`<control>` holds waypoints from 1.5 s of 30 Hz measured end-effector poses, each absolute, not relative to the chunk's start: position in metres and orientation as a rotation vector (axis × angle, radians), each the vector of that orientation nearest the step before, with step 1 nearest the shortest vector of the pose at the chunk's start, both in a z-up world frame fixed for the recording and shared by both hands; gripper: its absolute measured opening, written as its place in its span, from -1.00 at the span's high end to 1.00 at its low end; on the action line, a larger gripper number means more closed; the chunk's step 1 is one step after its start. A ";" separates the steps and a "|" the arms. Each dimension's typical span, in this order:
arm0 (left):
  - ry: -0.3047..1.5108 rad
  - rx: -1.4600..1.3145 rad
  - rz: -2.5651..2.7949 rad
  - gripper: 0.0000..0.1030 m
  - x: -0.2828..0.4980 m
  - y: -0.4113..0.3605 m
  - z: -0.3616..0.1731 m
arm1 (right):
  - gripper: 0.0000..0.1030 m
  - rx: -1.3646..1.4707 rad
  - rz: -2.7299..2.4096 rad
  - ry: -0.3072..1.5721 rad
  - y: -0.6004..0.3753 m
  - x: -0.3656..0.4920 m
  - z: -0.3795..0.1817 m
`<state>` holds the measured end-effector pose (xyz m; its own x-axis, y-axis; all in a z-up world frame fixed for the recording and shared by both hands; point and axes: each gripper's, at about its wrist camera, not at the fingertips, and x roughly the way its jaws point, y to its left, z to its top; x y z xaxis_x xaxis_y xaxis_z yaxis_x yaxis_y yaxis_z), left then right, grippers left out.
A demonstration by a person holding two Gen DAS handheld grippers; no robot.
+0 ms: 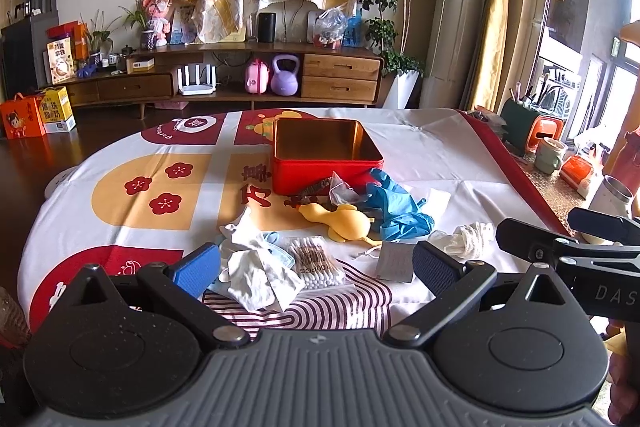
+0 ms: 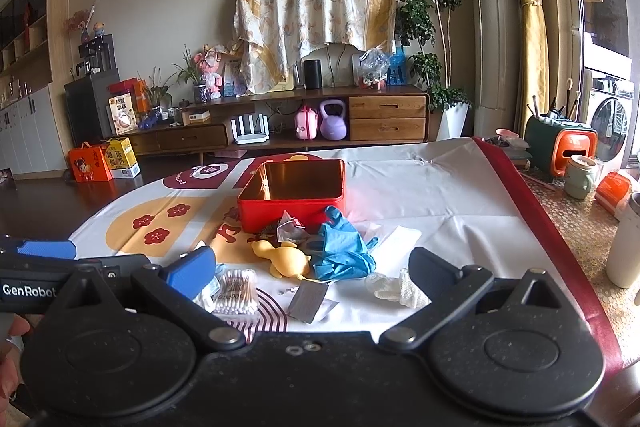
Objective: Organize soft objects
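Gloves [image 1: 394, 205] lie beside the red tin [image 1: 326, 157] — both tools [image 1: 316, 263] [image 2: 314, 269] released, empty.

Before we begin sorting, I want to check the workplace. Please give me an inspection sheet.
Surface: table with printed cloth, wrinkled.
Job's things: red tin open, nothing seen inside; in front lie yellow rubber duck, blue gloves, white cloth, cotton swabs pack, white gauze roll.
Clutter: grey card, small plastic bags.
Grippers: left gripper and right gripper open, holding nothing.
Cables: nothing seen.
Surroundings: TV cabinet, plants, curtains.
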<state>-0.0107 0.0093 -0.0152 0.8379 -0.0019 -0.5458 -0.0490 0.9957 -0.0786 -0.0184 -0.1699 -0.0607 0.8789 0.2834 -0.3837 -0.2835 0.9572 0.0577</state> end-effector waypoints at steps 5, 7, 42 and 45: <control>0.595 -0.104 0.021 -1.00 0.006 0.017 -0.017 | -1.00 -0.008 0.309 0.417 -0.170 -0.010 -0.062; 0.607 -0.105 0.010 -1.00 0.014 0.019 -0.021 | -0.99 -0.002 0.309 0.429 -0.171 -0.001 -0.067; 0.843 -0.047 0.073 -0.75 0.127 0.068 -0.127 | -0.73 -0.098 0.219 0.747 -0.224 0.125 -0.140; 0.845 -0.044 0.073 -0.57 0.129 0.070 -0.132 | -0.66 -0.093 0.219 0.763 -0.224 0.130 -0.144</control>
